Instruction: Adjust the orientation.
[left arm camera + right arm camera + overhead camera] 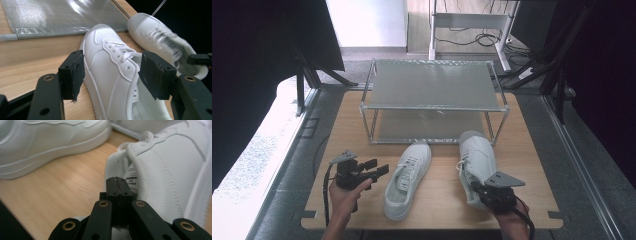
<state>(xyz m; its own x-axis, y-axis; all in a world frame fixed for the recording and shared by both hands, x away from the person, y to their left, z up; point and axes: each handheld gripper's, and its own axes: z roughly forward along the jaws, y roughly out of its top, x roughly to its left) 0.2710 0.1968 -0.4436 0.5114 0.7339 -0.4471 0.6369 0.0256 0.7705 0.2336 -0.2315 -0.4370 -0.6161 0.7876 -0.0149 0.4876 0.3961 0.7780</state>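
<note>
Wooden table carrying everything; grey floor around it.

Two-tier metal rack standing at the far half of the table, both shelves bare, silvery mesh.

Two white lace-up sneakers lying in front of the rack, well apart from each other. Left sneaker sitting flat on its sole near table centre, toe pointing toward the rack. Right sneaker tilting, toe close to the rack's front right leg, heel end toward the person.

Right gripper sitting at the heel of the right sneaker; in the right gripper view its jaws are pressing together, pads meeting with no gap, right against the heel collar beside the printed tongue label. Whether any fabric is pinched between them: cannot tell.

Left gripper hovering just left of the left sneaker, jaws standing wide apart, holding nothing; in the left gripper view they are framing the shoe's side and laces without touching it
</note>
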